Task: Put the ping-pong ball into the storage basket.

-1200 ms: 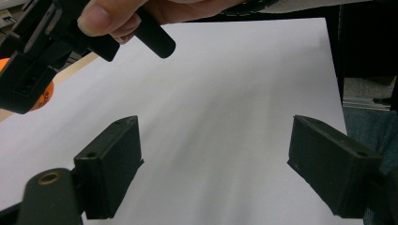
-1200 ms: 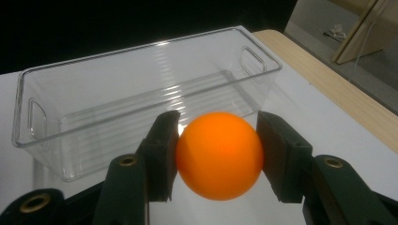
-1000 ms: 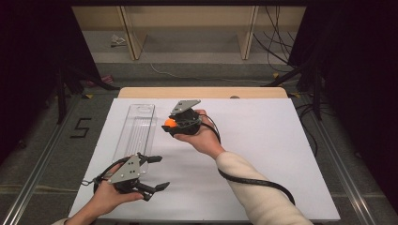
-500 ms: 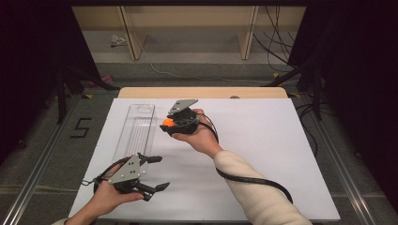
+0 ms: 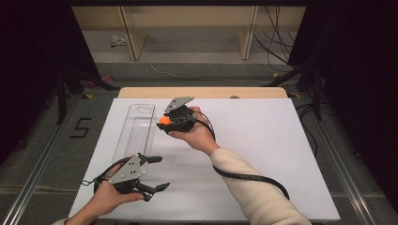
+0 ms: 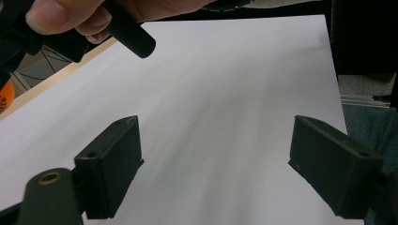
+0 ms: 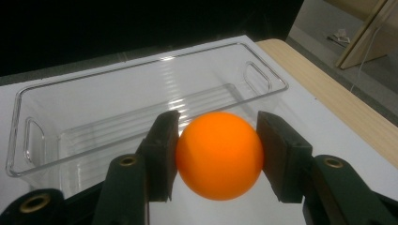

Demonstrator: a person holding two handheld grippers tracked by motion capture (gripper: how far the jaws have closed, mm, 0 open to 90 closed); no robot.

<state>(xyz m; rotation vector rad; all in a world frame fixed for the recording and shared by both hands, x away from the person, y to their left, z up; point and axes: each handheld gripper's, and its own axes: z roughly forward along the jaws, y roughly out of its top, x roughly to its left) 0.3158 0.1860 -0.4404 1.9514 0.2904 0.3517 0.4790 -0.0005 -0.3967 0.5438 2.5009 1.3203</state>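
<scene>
Right claw (image 7: 218,154) pinches orange ball (image 7: 219,154), held just right of clear bin (image 5: 136,129), prob. to drop it in. Left claw (image 5: 157,173) wide, empty, near-left over table (image 5: 281,154), out of the way.

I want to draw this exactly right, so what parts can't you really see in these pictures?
- Orange ball: its sides are covered by the right gripper pads in the right gripper view; in the high view it is too small for detail.
- Print on the ball: cut off by the left edge of the left gripper view.
- Clear bin: its near end is hidden behind the left gripper in the high view.
</scene>
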